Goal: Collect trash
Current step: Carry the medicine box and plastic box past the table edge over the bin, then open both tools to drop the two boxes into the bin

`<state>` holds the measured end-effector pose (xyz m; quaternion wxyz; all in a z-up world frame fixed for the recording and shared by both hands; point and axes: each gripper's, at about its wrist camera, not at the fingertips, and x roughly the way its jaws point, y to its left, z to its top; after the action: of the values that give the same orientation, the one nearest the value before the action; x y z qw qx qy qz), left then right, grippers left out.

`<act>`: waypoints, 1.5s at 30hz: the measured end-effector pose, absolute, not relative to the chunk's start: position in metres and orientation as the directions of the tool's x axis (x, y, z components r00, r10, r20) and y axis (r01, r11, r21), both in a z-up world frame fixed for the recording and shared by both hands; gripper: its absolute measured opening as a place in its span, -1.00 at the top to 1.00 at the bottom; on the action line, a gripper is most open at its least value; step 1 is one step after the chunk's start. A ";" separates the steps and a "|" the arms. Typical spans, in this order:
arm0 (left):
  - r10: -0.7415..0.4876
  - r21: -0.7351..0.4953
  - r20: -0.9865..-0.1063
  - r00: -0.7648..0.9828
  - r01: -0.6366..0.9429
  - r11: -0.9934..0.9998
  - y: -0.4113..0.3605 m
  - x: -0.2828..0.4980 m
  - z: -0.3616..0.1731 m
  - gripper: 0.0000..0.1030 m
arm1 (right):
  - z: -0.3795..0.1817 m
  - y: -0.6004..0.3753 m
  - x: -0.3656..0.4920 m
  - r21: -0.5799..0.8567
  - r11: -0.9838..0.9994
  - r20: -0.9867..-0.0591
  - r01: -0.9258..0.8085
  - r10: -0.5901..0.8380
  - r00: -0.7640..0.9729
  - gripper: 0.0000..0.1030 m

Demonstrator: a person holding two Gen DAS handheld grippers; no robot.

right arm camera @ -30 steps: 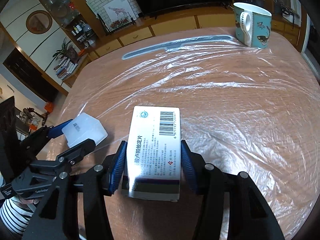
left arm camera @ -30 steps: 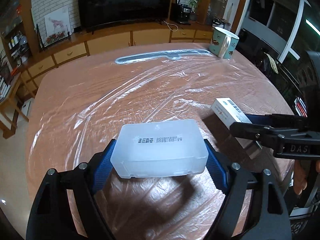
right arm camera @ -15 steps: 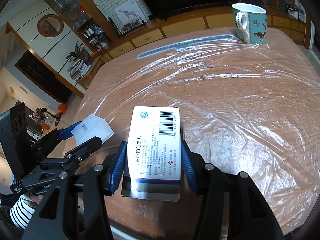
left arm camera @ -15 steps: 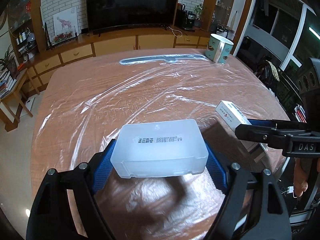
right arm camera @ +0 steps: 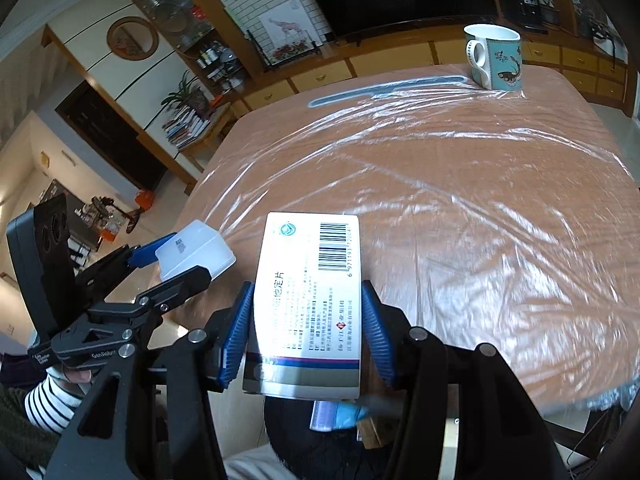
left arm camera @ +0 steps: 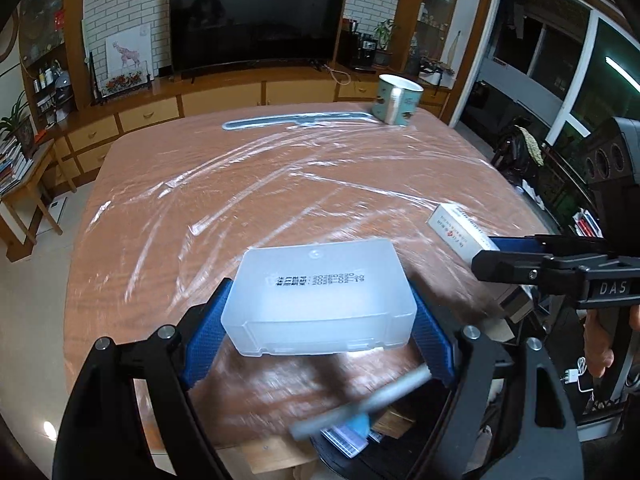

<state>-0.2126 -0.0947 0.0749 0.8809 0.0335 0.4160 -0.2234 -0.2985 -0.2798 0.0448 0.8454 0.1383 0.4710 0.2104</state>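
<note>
My left gripper [left arm camera: 318, 312] is shut on a translucent white plastic box [left arm camera: 320, 296], its blue pads pressing both short sides. The box hangs above the near edge of the plastic-covered table [left arm camera: 240, 200]. My right gripper [right arm camera: 307, 286] is shut on a white medicine carton [right arm camera: 310, 292] with a barcode, also held over the table's near edge. In the left wrist view the carton [left arm camera: 456, 228] and right gripper [left arm camera: 492, 252] show at the right. Seen from the right wrist, the left gripper [right arm camera: 180, 260] and its box [right arm camera: 196, 246] are at the left. Below both sits a dark bin [right arm camera: 320, 432] with some packaging inside.
A teal patterned mug [left arm camera: 398, 100] stands at the table's far right corner, with a long grey-blue strip [left arm camera: 296, 120] under the plastic sheet beside it. Beyond are a TV and wooden cabinets. A striped sleeve [right arm camera: 48, 404] shows at the lower left.
Both grippers have pulled back toward the table's near edge and risen a little, each still holding its box. The dark bin below the edge has come into view.
</note>
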 end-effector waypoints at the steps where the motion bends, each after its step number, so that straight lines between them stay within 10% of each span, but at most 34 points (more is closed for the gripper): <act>1: -0.372 -0.129 -0.746 0.553 0.428 0.895 -0.095 -0.218 0.076 -0.62 | 0.046 -0.280 -0.306 0.430 0.871 -0.738 -0.237 0.490 0.464 0.00; 45: -0.220 -0.027 -0.932 0.288 0.550 0.835 -0.140 -0.301 -0.068 -0.62 | -0.090 -0.262 -0.378 0.315 0.922 -0.912 -0.224 0.360 0.197 0.00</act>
<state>-0.3012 -0.1400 -0.0684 0.7882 0.1516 0.5443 -0.2440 -0.3783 -0.2620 -0.0903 0.7717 0.0563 0.6046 0.1890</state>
